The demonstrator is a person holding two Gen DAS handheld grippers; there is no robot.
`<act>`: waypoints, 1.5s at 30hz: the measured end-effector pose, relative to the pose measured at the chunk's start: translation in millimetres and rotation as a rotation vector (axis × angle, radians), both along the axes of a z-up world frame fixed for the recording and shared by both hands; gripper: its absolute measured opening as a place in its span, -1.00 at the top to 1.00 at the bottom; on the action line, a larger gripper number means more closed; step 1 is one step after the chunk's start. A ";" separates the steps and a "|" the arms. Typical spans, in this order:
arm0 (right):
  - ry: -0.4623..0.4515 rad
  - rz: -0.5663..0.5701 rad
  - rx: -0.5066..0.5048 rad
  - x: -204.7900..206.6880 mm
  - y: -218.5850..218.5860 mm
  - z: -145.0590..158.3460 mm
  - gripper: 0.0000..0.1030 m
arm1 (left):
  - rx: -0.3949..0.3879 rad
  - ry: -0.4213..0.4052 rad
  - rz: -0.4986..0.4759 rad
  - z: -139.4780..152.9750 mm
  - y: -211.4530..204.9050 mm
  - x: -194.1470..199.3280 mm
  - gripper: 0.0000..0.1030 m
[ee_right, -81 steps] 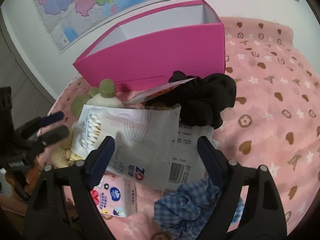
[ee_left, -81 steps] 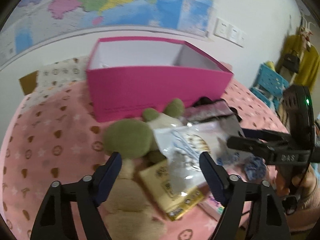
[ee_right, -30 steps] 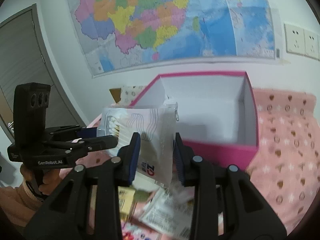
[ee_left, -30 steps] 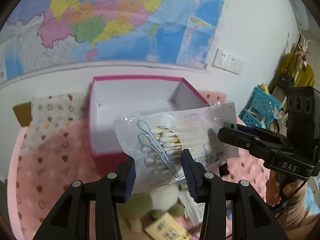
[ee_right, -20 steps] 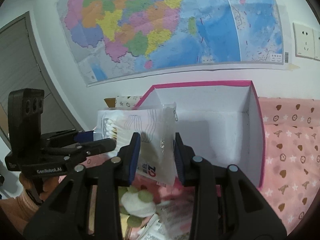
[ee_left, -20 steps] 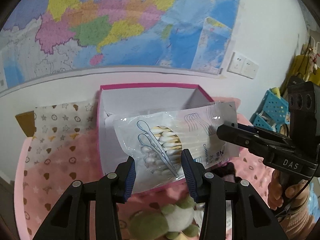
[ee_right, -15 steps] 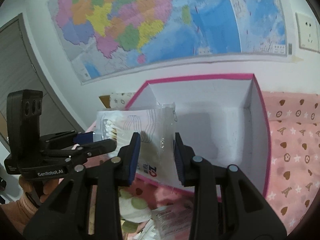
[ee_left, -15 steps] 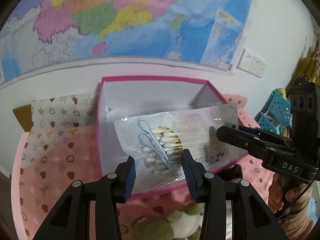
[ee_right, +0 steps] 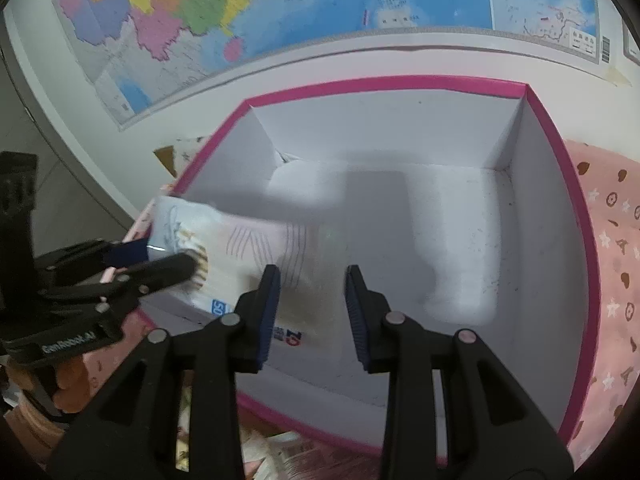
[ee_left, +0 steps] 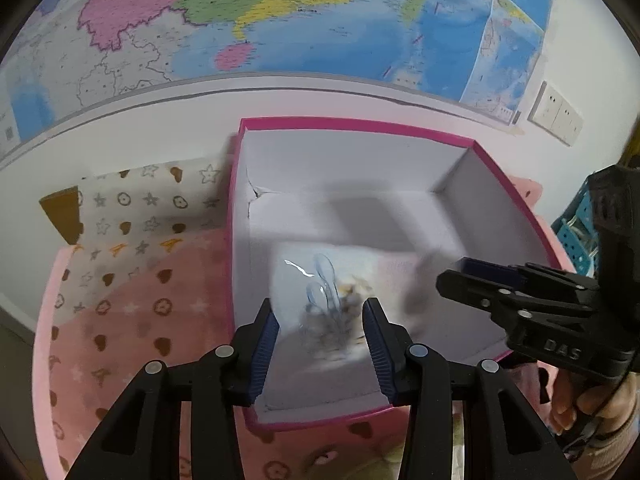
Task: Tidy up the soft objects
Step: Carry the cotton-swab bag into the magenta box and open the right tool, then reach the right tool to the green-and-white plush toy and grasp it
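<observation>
A: Where is the cotton swab bag [ee_left: 332,304] now?
B: Inside the pink box [ee_left: 240,240], white interior, lid off. Bag is clear plastic w/ swabs, blurred.
A: Flat?
B: Cannot tell; it is at the box's left-front part.

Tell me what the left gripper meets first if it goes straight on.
Probably the swab bag, blurred between the left gripper jaws, then the box floor; depth is unclear.

Your way in: pink box [ee_right: 576,216] open-topped | right half of its floor bare | blocked left: cotton swab bag [ee_right: 248,256] | wall behind.
</observation>
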State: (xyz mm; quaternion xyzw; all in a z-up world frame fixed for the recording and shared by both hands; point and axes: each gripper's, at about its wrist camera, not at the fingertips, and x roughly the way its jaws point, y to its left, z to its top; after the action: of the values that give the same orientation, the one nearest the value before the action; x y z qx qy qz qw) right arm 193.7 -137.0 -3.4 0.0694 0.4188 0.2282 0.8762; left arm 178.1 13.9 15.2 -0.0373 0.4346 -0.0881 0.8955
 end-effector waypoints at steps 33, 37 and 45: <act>-0.036 0.190 0.055 -129.5 9.9 -20.0 -0.13 | -0.160 -0.070 -0.078 -36.1 30.9 -118.4 -0.18; -0.028 0.188 0.010 -129.8 17.9 -28.2 -0.13 | -0.148 -0.048 -0.081 -44.6 27.4 -119.0 -0.18; -0.051 0.198 -0.046 -138.6 32.7 -27.5 -0.13 | -0.135 -0.025 -0.078 -55.4 27.7 -112.7 -0.17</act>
State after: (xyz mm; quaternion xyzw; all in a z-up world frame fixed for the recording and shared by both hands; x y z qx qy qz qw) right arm 55.1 -104.3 -30.9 0.0018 0.4064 0.3059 0.8610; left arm 65.4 41.6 -40.2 -0.0798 0.4176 -0.1525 0.8922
